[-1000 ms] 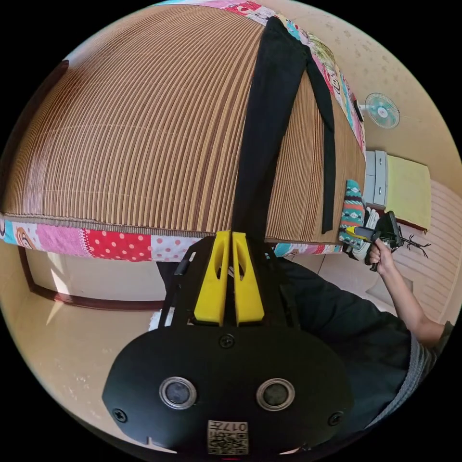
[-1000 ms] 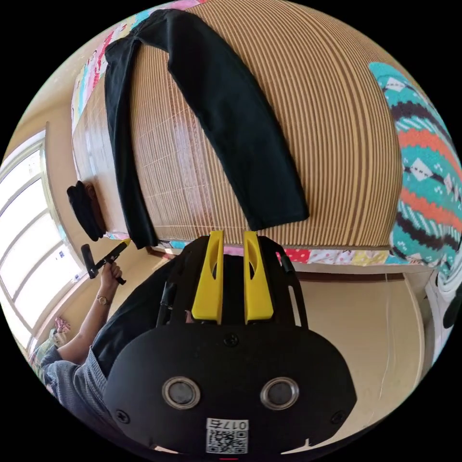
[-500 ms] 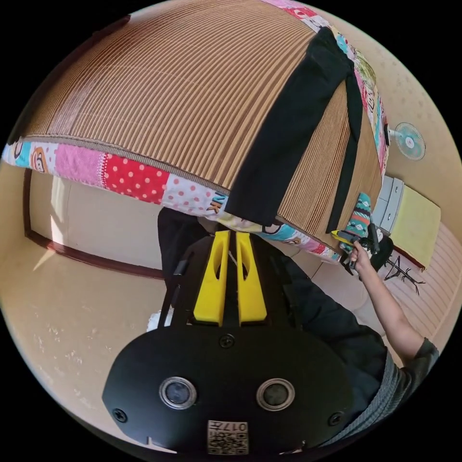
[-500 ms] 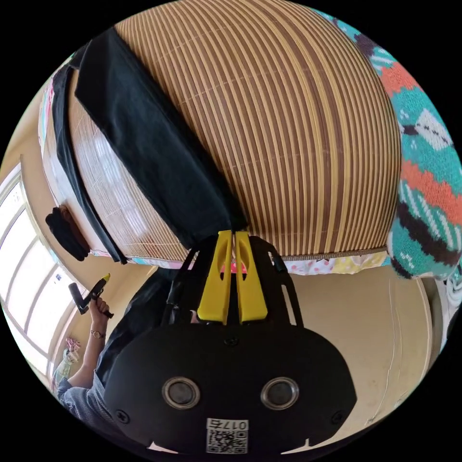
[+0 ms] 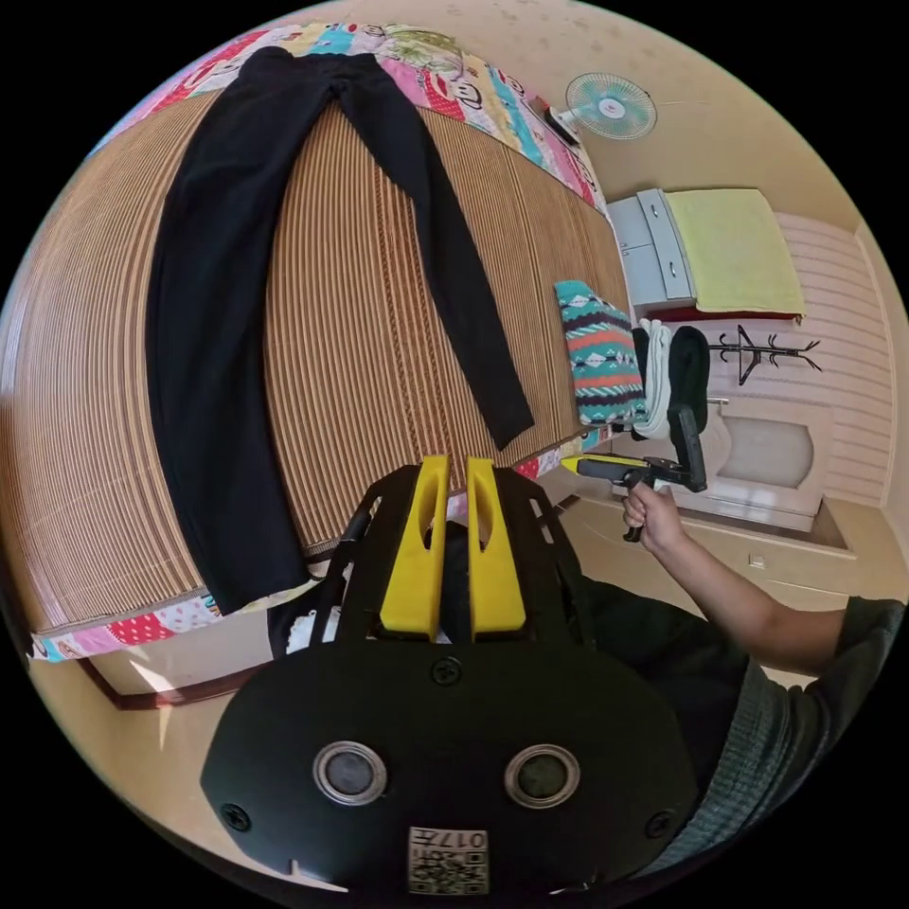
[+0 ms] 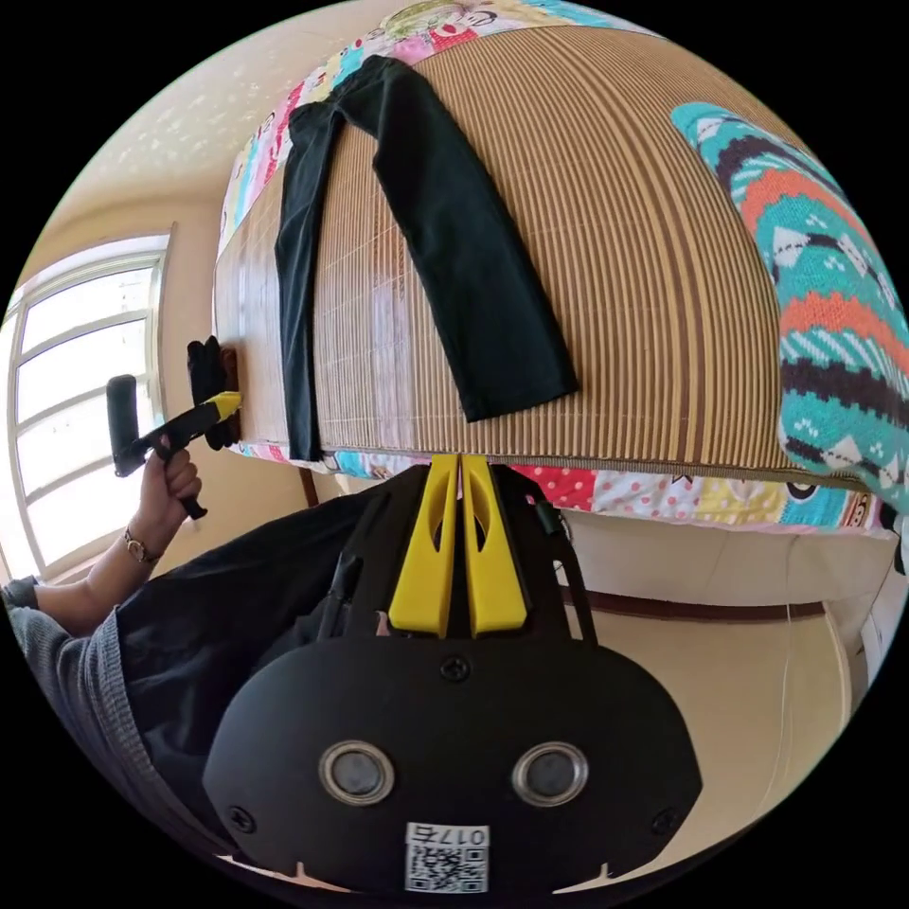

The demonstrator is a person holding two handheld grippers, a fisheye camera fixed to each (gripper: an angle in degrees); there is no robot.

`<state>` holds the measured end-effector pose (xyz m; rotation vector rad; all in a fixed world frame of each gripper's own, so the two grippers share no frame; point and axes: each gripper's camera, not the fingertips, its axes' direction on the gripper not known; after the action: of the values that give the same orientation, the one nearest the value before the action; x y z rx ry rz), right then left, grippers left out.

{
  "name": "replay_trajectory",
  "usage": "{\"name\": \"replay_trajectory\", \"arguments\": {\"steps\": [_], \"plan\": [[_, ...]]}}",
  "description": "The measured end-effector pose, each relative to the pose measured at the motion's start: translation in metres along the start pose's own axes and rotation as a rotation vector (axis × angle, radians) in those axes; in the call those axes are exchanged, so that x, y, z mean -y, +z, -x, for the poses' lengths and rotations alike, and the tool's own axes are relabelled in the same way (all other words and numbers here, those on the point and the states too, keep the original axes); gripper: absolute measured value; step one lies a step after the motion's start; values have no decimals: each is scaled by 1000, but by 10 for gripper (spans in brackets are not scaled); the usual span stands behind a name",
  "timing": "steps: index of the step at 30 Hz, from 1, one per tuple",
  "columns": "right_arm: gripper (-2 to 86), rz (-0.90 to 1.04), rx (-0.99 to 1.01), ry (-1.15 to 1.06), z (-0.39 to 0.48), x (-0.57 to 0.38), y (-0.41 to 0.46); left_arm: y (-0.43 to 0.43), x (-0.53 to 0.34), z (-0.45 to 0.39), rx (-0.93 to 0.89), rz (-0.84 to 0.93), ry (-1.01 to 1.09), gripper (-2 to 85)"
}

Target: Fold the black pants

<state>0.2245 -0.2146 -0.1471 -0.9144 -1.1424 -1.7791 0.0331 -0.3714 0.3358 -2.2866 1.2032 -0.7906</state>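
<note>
On bamboo mat (image 5: pixel 379 322) over bed: black pants (image 5: pixel 218 360) spread flat, legs apart, both cuffs at near mat edge. Left claw (image 5: pixel 453 469) off bed edge, between the two cuffs, jaws slightly parted, gripping nothing. Right claw (image 6: pixel 460 464) just below mat edge, near one cuff (image 6: pixel 521 393), not touching; jaws pressed together, empty. Patterned knit (image 6: pixel 824 312) on mat to one side, apart from pants. Versus 0.5 s ago: right claw then closed at cuff corner, now clear of fabric; left jaws then nearly together, now wider.
</note>
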Motion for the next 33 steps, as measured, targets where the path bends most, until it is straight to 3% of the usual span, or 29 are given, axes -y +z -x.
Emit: {"name": "replay_trajectory", "arguments": {"steps": [6, 13, 19, 25, 30, 33], "plan": [[112, 14, -69, 128, -41, 59, 14, 34, -11, -10, -32, 35, -38, 28], [44, 192, -234, -24, -43, 72, 43, 53, -55, 18, 17, 76, -150, 12], [22, 120, -12, -89, -31, 13, 29, 69, -62, 22, 15, 78, -171, 16], [17, 65, 141, -151, 22, -41, 5, 101, -26, -27, 4, 81, -64, 79], [16, 84, 32, -313, 84, -55, -12, 134, 20, -91, 69, 90, 53, 131], [16, 93, 13, -426, 112, -53, -20, 154, 44, -120, 197, 124, 100, 156]]}}
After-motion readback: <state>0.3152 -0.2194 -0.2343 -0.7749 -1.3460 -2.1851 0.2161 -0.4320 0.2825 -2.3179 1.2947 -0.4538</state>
